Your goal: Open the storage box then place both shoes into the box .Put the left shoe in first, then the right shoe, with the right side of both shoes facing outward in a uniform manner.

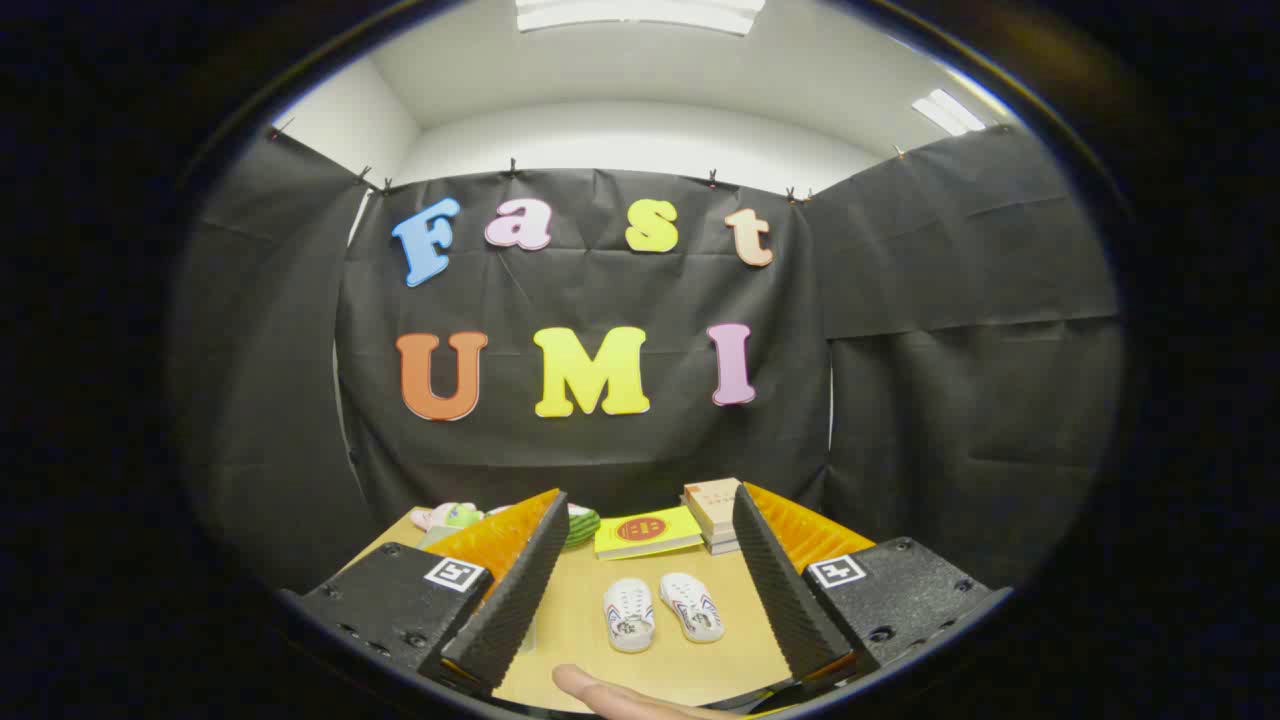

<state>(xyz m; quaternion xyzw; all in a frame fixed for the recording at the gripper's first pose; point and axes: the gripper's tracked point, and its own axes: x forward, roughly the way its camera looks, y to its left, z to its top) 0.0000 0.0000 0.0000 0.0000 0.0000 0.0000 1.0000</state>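
Tongs (640, 570) hang spread and empty above the table (575, 620), the two shoes (662, 610) lying side by side between the fingers (box not yet located), so grabbing the wrong shoe first could spoil the order.

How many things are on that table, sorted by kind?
Shoes: 2, one beside the other, between the open jaws of the gripper
Yellow book: 1
Stack of boxes: 1
Soft toys, partly hidden: cannot count
Total clearly countable: 4
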